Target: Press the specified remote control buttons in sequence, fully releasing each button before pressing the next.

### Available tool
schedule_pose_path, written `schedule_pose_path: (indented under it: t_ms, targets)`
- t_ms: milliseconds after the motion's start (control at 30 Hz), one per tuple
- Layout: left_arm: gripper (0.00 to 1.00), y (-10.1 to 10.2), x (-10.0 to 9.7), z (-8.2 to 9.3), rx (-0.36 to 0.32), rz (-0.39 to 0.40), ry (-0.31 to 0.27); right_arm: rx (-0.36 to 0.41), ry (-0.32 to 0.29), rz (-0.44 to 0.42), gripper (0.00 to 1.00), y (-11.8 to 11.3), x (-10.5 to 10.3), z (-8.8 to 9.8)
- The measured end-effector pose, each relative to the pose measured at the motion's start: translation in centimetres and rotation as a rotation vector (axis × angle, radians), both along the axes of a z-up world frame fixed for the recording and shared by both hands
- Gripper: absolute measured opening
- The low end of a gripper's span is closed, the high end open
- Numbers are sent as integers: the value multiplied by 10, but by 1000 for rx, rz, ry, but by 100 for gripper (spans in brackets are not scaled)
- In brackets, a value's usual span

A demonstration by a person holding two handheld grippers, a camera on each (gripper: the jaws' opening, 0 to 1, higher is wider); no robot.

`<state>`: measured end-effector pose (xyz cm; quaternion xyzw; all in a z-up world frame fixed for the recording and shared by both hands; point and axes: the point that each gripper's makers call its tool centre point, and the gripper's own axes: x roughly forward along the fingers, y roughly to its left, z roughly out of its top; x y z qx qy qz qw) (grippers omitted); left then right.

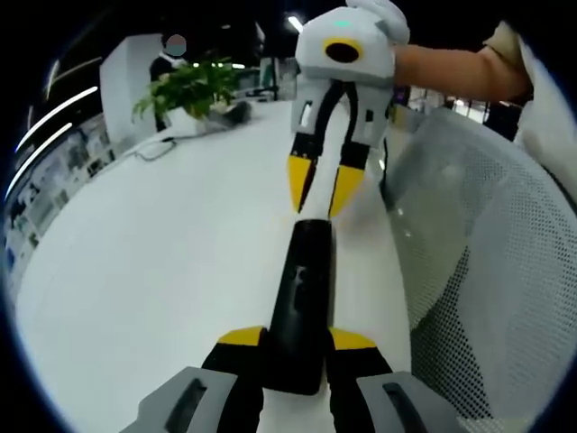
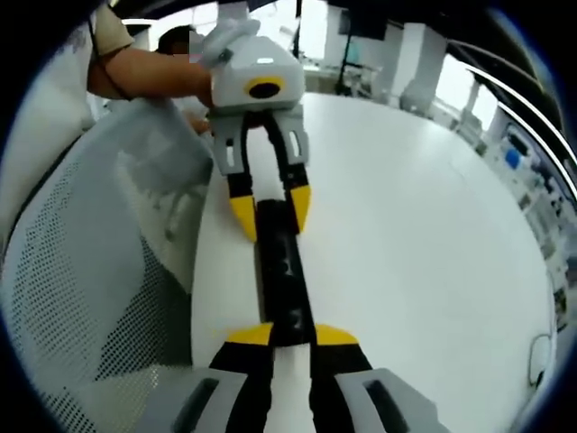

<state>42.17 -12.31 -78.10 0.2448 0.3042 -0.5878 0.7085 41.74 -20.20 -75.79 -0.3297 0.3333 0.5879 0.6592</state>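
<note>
A long black remote control lies on the white table, pointing away from me. My left gripper is shut on its near end, one yellow tip on each side. From the far side comes my right gripper, tips down just over the remote's other end, jaws a narrow gap apart with table showing between them. In the right gripper view the remote runs from between my right gripper's tips to the left gripper, which clamps the far end. Buttons are too dark to make out.
A grey mesh chair back stands close along the table edge beside the remote. A potted plant and a cable sit at the table's far side. A person's arm holds the right gripper.
</note>
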Motion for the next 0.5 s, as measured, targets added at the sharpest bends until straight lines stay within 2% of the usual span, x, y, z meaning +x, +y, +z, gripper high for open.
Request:
schedule_pose_path:
  t_ms: [200,500]
  targets:
    - [25,0,-1,1,2,0,-1,-17,-6,13,0,1,1,2]
    - [25,1,1,-1,5,-1,-1,-71,-15,39,0,-3,4,0]
